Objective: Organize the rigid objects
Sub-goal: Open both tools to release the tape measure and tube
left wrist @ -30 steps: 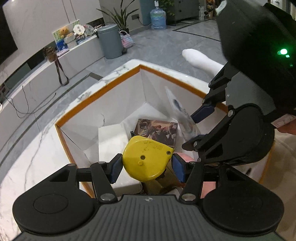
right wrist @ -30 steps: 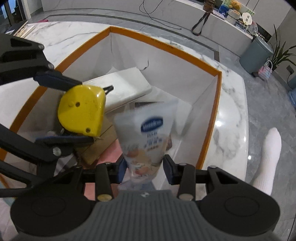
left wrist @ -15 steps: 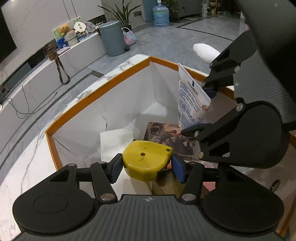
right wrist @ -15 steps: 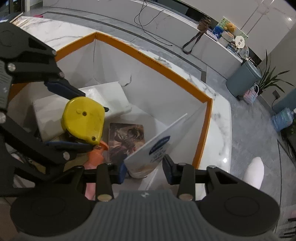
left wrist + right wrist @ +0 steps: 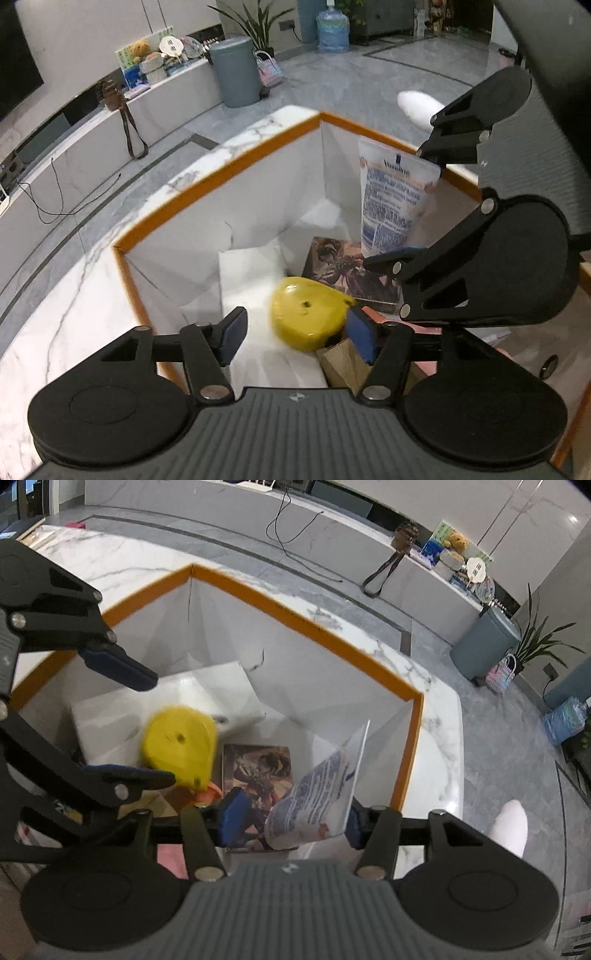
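Observation:
A white box with an orange rim (image 5: 207, 184) lies below both grippers. My left gripper (image 5: 295, 336) hangs over it with its jaws opening. The yellow tape measure (image 5: 308, 319) is blurred between the pads, clear of the left pad and against the right one. To the right, my right gripper (image 5: 291, 825) also has its jaws opening. The white Vaseline tube (image 5: 321, 794) stands tilted between its pads, leaning on the right pad with a gap to the left pad. In the left wrist view the tube (image 5: 391, 206) stands near the box's far right wall.
Inside the box lie a flat white carton (image 5: 251, 273), a picture card (image 5: 258, 771), a brown carton (image 5: 343, 362) and pink and orange items. The box sits on a marble top (image 5: 122, 565). A person's white sock (image 5: 511, 827) is on the floor to the right.
Both grippers' jaws have spread wider. The tape measure has come loose from the left pads and sunk, blurred. The tube has tipped over toward the right pad.

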